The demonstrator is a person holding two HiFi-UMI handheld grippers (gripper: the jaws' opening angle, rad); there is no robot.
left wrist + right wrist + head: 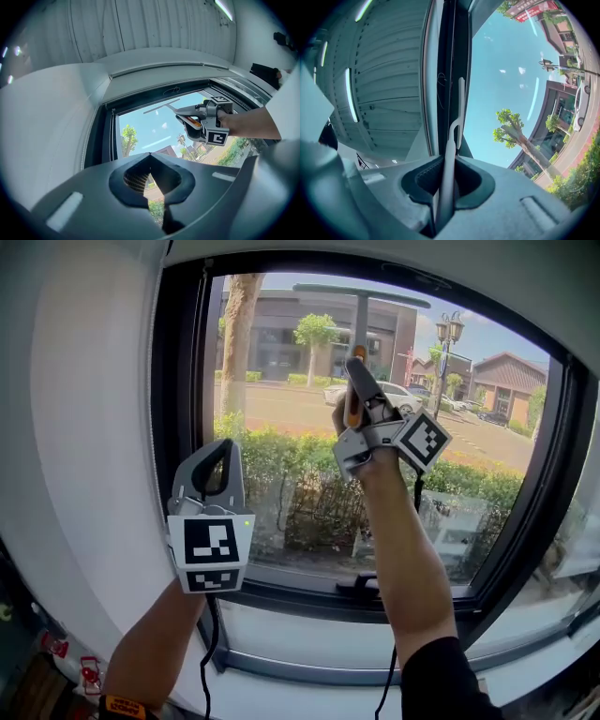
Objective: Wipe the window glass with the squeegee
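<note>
Gripping the squeegee by its handle, the right gripper has its jaws closed on the grey shaft, which runs straight up between them in the right gripper view. An orange section of the handle shows at the jaws in the head view. The arm is raised, and the handle points upward.

The blade sits crosswise at the top of the glass, just below the upper part of the frame. Whether the blade edge touches the pane cannot be confirmed from any view.

The left gripper is held lower, in front of the lower left corner of the pane and near the left side of the frame. Its jaws are closed tip to tip with nothing between them; only the outdoor scene shows through the narrow opening behind the tips. It is well apart from the squeegee.

A dark latch lies on the bottom rail of the frame, below the right forearm. White wall surrounds the window.

Outside are a hedge, a tree trunk, a road, parked cars, buildings and a street lamp under a clear sky.
</note>
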